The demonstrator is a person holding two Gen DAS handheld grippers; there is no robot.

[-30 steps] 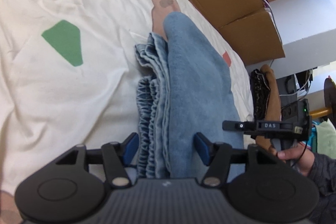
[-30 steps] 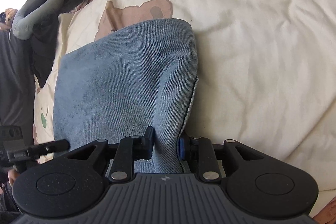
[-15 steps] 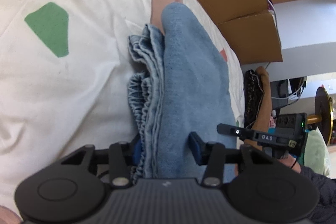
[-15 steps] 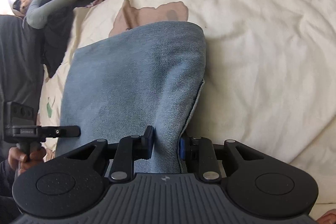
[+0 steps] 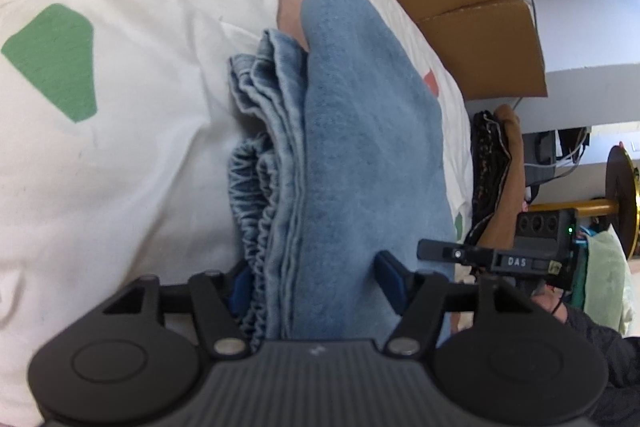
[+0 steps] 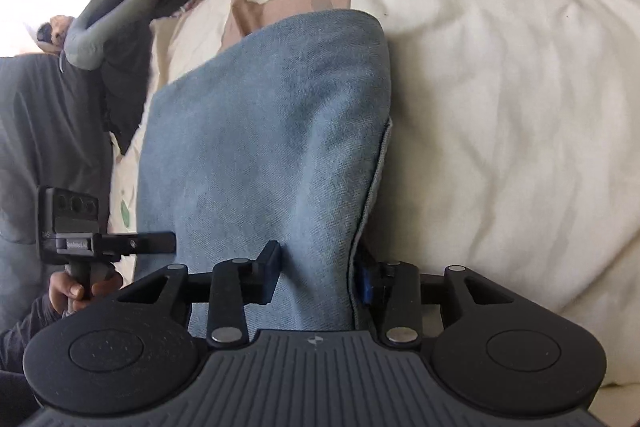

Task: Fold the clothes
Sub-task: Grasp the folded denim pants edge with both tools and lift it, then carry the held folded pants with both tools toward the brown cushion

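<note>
- Folded blue denim garment [image 5: 360, 155]: lay on a cream bedsheet [image 5: 140, 187] printed with coloured patches, running from 6 toward 12 o'clock in both wrist views; stacked layered edges and a gathered waistband showed along its 9 o'clock side in the left view.
- Left gripper [image 5: 316, 279]: jaws had just been opening and stood fairly wide astride the near end of the garment, the 3 o'clock pad clear of the cloth; contact at the other pad could not be told.
- Right gripper [image 6: 318, 271]: jaws had just been opening, partly spread, the garment's near edge between them; whether the pads pressed could not be told.
- Cardboard boxes [image 5: 460, 7]: beyond the bed at 1 o'clock.
</note>
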